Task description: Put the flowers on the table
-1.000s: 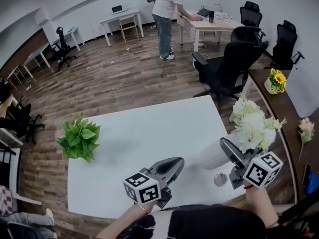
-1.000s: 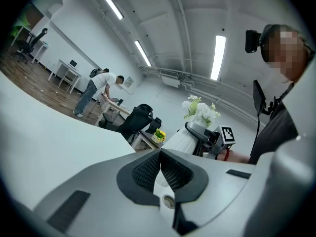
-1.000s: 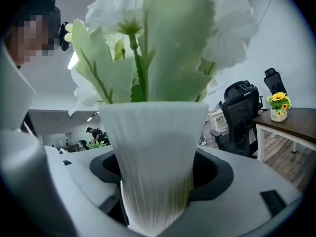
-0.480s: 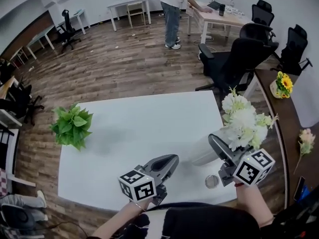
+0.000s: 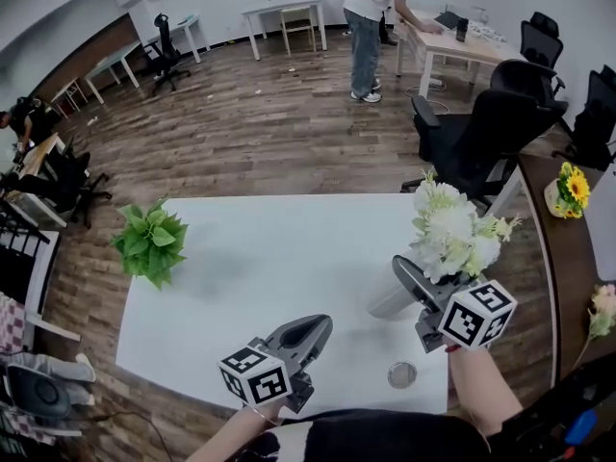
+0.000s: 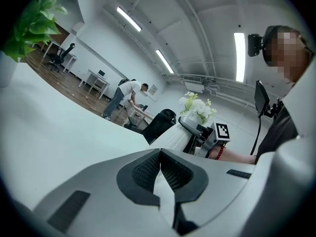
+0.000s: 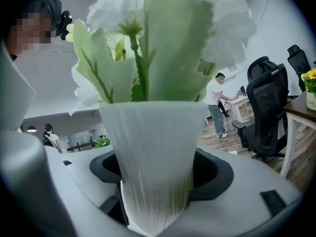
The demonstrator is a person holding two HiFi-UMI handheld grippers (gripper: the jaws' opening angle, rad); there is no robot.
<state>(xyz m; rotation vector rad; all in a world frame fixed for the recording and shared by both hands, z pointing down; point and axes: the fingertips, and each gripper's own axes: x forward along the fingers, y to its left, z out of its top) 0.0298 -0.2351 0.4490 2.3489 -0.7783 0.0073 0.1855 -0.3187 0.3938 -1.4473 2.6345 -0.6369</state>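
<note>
White table (image 5: 260,248) underneath, right gripper (image 5: 402,273) clamped on ribbed vase (image 5: 385,304) of flowers (image 5: 448,234), left gripper (image 5: 316,325) pressed together, empty.

White flowers (image 5: 450,234), in ribbed white vase (image 5: 388,302), right side of table (image 5: 260,258)

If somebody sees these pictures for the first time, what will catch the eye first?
First, the bunch of white flowers in a ribbed white vase, gripped by the right gripper at the right side of the large white table. Next, the green leafy plant at the table's left edge. The left gripper is shut and empty near the front edge.
</note>
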